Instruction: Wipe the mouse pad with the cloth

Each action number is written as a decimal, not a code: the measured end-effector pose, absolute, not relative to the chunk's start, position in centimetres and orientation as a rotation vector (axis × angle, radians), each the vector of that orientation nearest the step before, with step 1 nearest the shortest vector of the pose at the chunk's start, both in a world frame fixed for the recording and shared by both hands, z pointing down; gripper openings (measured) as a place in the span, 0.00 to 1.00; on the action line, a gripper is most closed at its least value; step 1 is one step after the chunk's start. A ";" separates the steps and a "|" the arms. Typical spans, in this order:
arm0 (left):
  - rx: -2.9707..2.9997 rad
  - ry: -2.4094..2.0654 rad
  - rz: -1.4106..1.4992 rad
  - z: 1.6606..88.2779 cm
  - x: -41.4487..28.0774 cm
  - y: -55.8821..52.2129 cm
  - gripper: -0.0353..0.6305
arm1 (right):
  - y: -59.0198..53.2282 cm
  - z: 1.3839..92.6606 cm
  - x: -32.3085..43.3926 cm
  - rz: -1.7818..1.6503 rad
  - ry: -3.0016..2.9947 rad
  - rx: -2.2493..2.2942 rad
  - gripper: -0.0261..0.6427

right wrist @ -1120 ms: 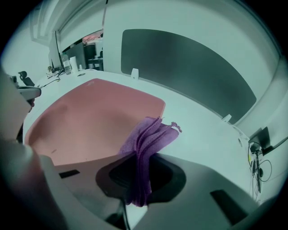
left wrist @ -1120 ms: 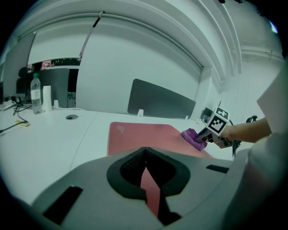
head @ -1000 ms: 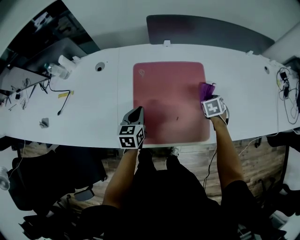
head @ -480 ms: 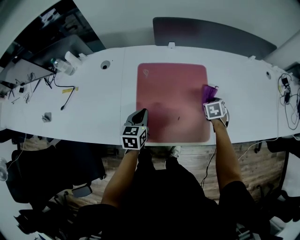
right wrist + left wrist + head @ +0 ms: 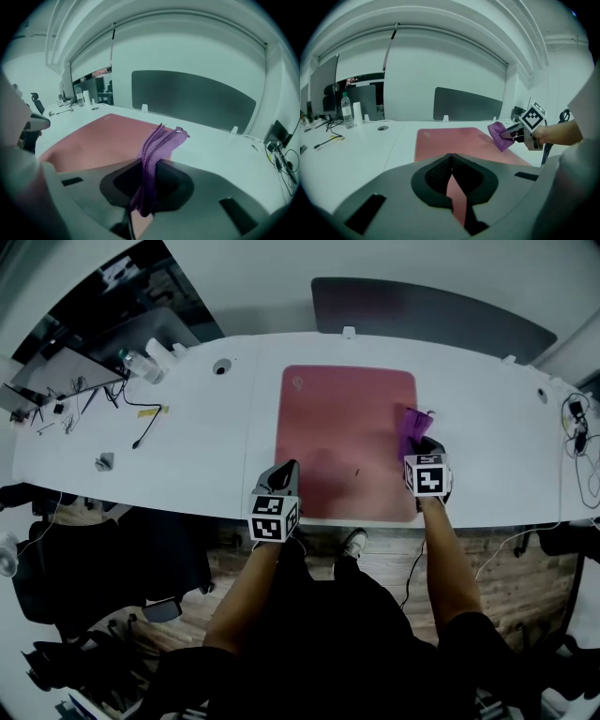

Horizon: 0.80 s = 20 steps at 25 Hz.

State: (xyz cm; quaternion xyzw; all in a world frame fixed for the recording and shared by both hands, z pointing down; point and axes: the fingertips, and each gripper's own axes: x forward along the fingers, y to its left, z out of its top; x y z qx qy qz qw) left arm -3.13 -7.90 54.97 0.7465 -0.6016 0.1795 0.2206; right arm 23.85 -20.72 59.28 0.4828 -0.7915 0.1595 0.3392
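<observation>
Soft, cool indoor light; heavy fisheye.
The white tabletop (image 5: 187, 442) is bright without glare, a faint shadow dulls the mouse pad (image 5: 347, 409), edges curve into black corners, and both gripper views look greenish, near parts blurred.

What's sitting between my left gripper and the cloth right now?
Only the mouse pad, bare apart from a small dark speck; the head view shows nothing else between the left gripper and the cloth.
</observation>
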 end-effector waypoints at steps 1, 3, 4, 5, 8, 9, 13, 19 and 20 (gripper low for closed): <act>2.061 -1.672 0.490 54.8 -3.0 -7.8 0.08 | -20.4 58.5 23.2 0.414 -2.092 1.247 0.14; 2.053 -1.684 0.478 54.6 -2.8 -7.5 0.08 | -19.5 57.1 21.7 0.417 -2.146 1.218 0.14; 2.052 -1.686 0.477 54.5 -2.7 -7.3 0.08 | -19.1 56.7 21.0 0.421 -2.165 1.204 0.14; 2.055 -1.685 0.479 54.5 -2.5 -7.1 0.08 | -18.7 56.4 20.4 0.425 -2.180 1.190 0.14; 2.078 -1.681 0.481 54.0 -2.3 -6.5 0.08 | -17.3 56.4 18.3 0.456 -2.209 1.149 0.14; 2.080 -1.679 0.478 53.9 -2.5 -6.3 0.08 | -16.6 56.4 17.4 0.469 -2.219 1.135 0.14; 2.066 -1.678 0.453 53.9 -4.5 -5.3 0.08 | -14.0 56.8 13.4 0.533 -2.236 1.072 0.14; 2.099 -1.680 0.422 53.5 -7.8 -4.8 0.08 | -10.4 58.1 6.7 0.591 -2.234 0.955 0.14; 2.098 -1.680 0.416 53.5 -8.3 -4.6 0.08 | -9.8 58.1 5.6 0.601 -2.239 0.937 0.14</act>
